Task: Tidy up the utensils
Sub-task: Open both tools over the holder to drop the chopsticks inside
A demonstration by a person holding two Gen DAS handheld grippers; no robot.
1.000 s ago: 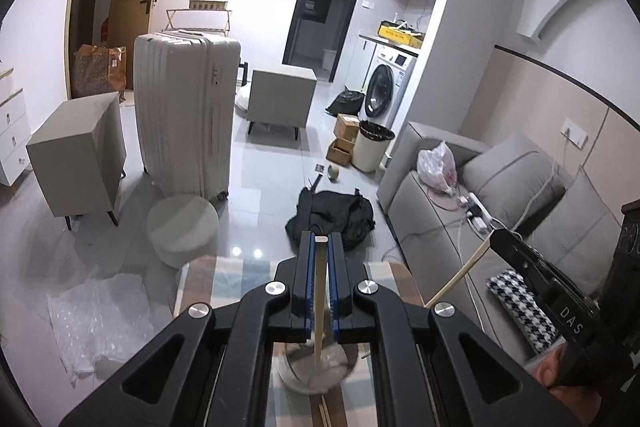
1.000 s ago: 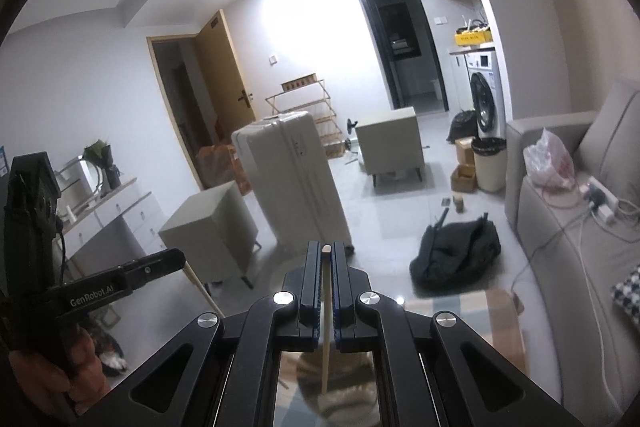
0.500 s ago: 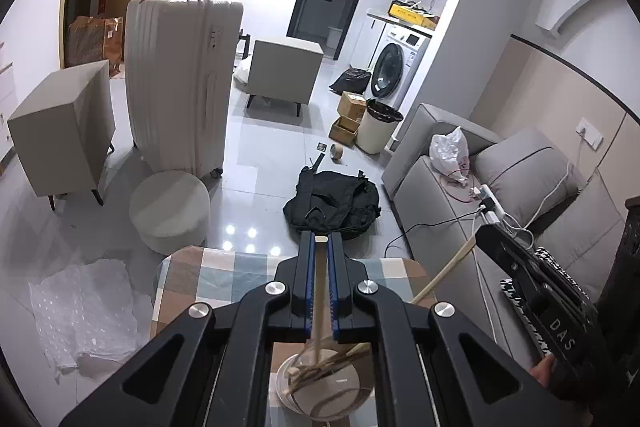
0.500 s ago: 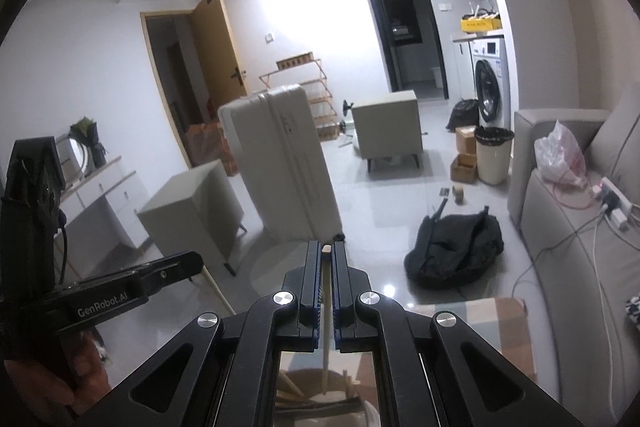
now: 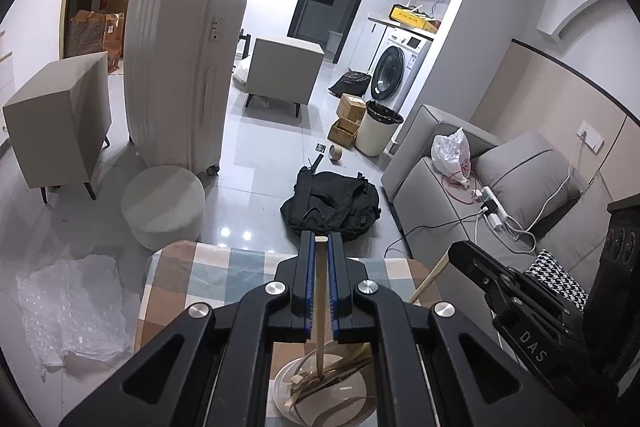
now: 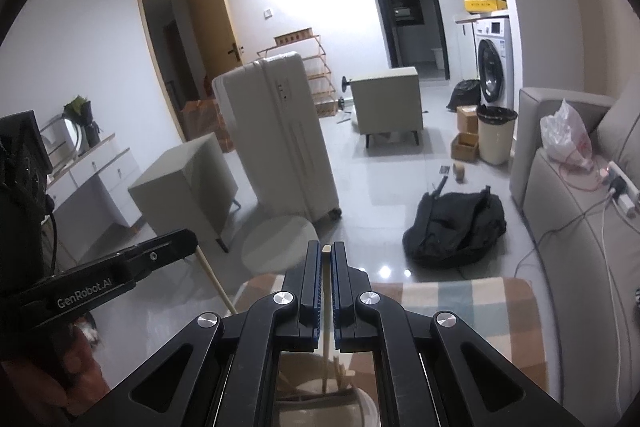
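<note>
Now both tongs, left [image 5: 319,287] and right [image 6: 327,291], each clamped on a chopstick [image 5: 320,315]; lower tips straight into near cup [image 5: 320,393], then release.

A lived-in home: grey sofa [image 5: 516,183] at right, washing machine [image 5: 396,67] in the far corner, suitcase [image 5: 180,75] on the tiled floor.

Checked beige-blue tablecloth [image 5: 224,267], black backpack [image 5: 332,205], cream suitcase [image 5: 176,75], grey sofa [image 5: 516,179]

The holder [image 5: 320,387] is crowded with sticks; the checked bench [image 5: 208,275] beyond lies bare, while the right gripper [image 5: 460,255] flanks it closely.
</note>
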